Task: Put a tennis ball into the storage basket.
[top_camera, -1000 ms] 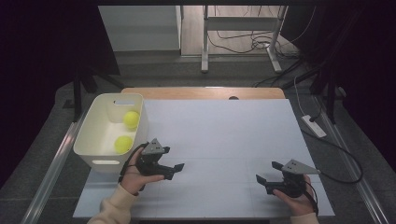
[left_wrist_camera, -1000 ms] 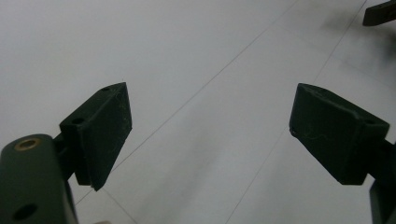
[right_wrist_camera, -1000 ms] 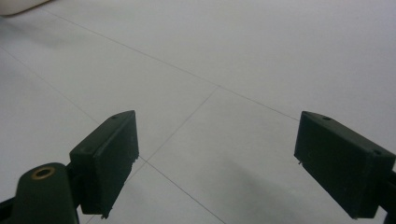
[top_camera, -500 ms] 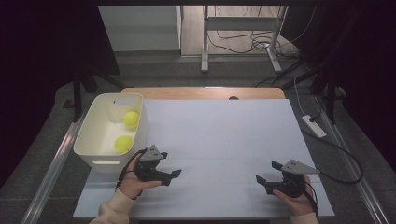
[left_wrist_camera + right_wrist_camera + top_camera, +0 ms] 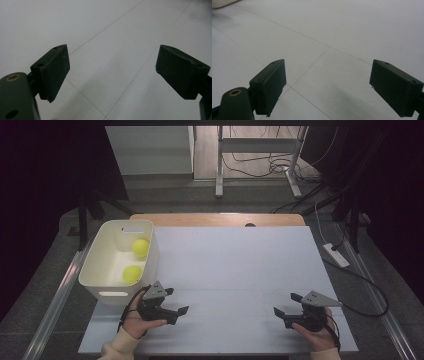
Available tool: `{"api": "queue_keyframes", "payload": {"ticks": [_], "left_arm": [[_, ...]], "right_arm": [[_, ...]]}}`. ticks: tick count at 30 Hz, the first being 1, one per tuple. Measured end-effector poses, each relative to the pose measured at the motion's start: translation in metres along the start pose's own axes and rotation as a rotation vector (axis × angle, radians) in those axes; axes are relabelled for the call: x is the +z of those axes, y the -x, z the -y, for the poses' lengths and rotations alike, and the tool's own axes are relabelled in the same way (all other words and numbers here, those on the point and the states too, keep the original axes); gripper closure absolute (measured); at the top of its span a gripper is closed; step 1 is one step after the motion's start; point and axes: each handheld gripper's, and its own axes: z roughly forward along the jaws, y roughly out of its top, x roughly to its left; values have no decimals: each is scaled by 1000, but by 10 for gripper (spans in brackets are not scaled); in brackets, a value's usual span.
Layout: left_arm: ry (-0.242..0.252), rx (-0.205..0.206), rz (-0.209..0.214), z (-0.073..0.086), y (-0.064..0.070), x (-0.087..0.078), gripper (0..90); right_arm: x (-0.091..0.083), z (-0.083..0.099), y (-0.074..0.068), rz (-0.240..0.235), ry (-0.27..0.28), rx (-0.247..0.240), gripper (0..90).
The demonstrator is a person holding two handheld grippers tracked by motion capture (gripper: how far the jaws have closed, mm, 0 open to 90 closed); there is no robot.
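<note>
Two yellow-green balls sit in the white bin at the table's left edge: the far ball against the bin's right wall, the near ball closer to you. They're close together, but whether they touch is hard to say from the high view.

Your left gripper is just in front of the bin's near right corner, down on the white tabletop with your left hand wrapped around it. Compared with a second ago, it has pulled back toward you and dropped lower; earlier it was up beside the bin's near wall, now it's clear of it. Its jaws are spread wide with nothing between them, and in the left gripper view you just get bare white surface and thin seam lines past the pads.

Your right gripper is well apart from all that, near the table's front right, held by your right hand. It hasn't shifted from the earlier frames. Jaws spread wide there too, empty, and the right gripper view looks across plain tabletop with a sliver of the bin at the top left corner.
</note>
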Motion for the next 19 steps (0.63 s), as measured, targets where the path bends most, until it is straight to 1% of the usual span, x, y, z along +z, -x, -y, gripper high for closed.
{"api": "queue_keyframes", "payload": {"ticks": [6, 10, 19], "left_arm": [[3, -9, -4, 3, -1, -1, 131], [5, -11, -9, 3, -2, 0, 130], [12, -14, -12, 2, -2, 0, 130]], "right_arm": [[0, 0, -1, -4, 1, -2, 137], [0, -1, -1, -10, 13, -13, 136], [-1, -1, -1, -16, 12, -12, 136]]}}
